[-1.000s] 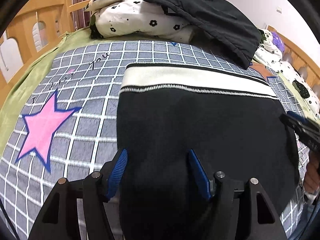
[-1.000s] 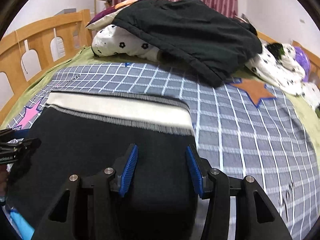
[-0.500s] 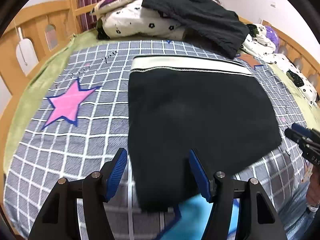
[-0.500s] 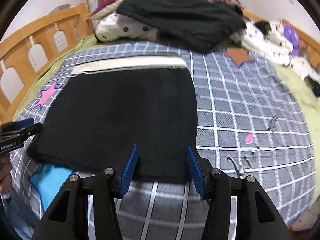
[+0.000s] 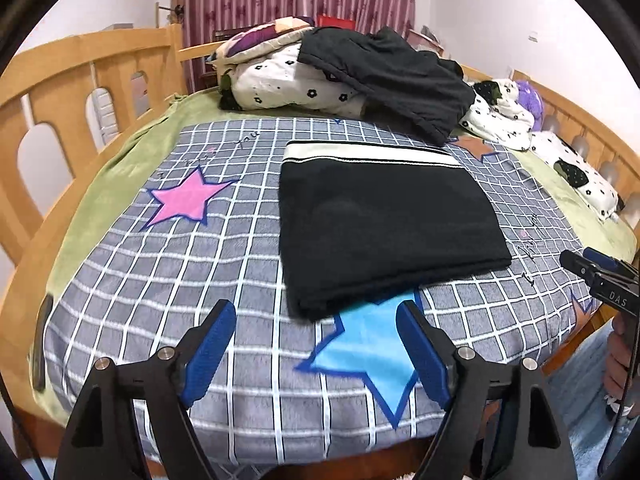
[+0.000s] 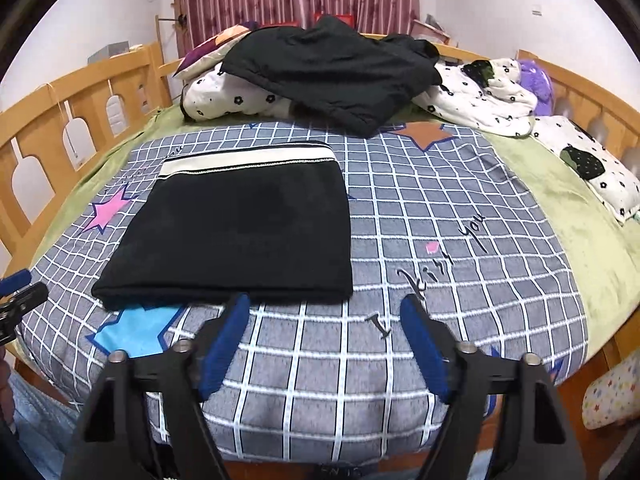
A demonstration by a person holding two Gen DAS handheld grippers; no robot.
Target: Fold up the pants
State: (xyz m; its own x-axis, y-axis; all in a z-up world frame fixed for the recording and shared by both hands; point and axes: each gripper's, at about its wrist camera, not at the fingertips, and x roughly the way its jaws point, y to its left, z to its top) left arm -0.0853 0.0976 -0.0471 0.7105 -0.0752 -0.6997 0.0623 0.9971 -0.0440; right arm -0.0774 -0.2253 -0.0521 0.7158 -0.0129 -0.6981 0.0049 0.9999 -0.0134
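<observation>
The black pants point(image 5: 384, 220) lie folded in a flat rectangle on the grey checked blanket point(image 5: 180, 280), with the white waistband at the far end. They also show in the right wrist view point(image 6: 240, 236). My left gripper point(image 5: 316, 344) is open and empty, held above the near edge of the bed, short of the pants' folded edge. My right gripper point(image 6: 326, 340) is open and empty, near the front edge of the bed, just right of the pants' near corner. Its tip also shows at the right edge of the left wrist view point(image 5: 600, 276).
A pile of bedding with a black garment point(image 6: 332, 72) on top lies at the head of the bed. White spotted bedding point(image 6: 480, 96) lies at the far right. Wooden rails point(image 5: 80, 80) run along both sides. Green sheet point(image 6: 560, 208) borders the blanket.
Both grippers have pulled back from over the pants toward the foot of the bed. The pants now lie wholly beyond the fingers, unmoved.
</observation>
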